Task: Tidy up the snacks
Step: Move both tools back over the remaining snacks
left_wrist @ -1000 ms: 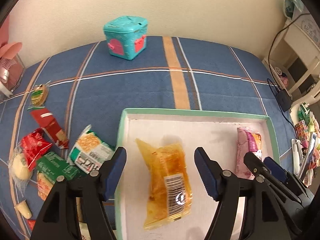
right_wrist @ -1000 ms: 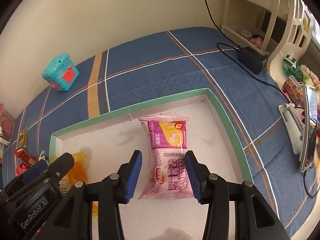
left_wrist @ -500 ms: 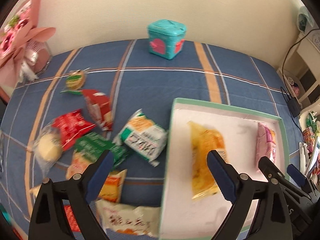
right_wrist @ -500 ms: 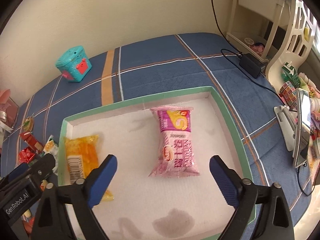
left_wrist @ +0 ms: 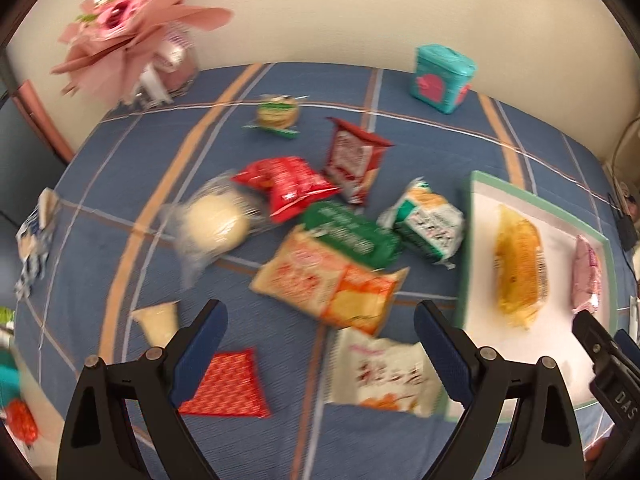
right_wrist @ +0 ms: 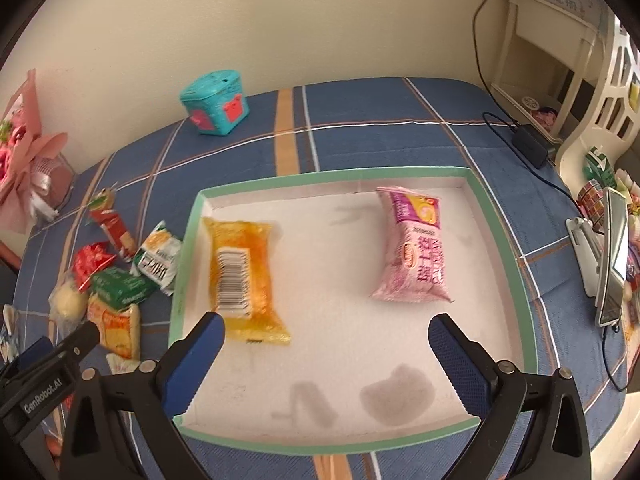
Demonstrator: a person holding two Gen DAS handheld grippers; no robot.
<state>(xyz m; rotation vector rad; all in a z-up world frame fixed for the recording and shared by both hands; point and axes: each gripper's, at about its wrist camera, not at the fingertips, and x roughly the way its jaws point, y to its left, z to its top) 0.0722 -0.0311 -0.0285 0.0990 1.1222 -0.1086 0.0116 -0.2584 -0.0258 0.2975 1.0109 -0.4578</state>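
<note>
A white tray with a green rim (right_wrist: 332,174) lies on the blue plaid cloth. In it lie a yellow packet (right_wrist: 242,276) and a pink packet (right_wrist: 416,252), apart from each other. My right gripper (right_wrist: 326,324) hovers over the tray's near half, its jaws opening wide with nothing between them. My left gripper (left_wrist: 320,316) is open and empty above loose snacks left of the tray (left_wrist: 466,248). Just ahead of it are an orange packet (left_wrist: 328,284) and a white packet (left_wrist: 384,376). Beyond lie a green packet (left_wrist: 352,236), a red bag (left_wrist: 284,186) and a wrapped bun (left_wrist: 216,224).
A teal box (right_wrist: 216,102) stands at the back by the wall, and a pink bouquet (left_wrist: 128,28) at the far left. A phone on a stand (right_wrist: 612,256), a charger with its cable (right_wrist: 530,144) and a white shelf crowd the right edge.
My left gripper opened wider and swung left from over the yellow packet to the loose snacks. My right gripper let go of the pink packet, opened wide and drew back.
</note>
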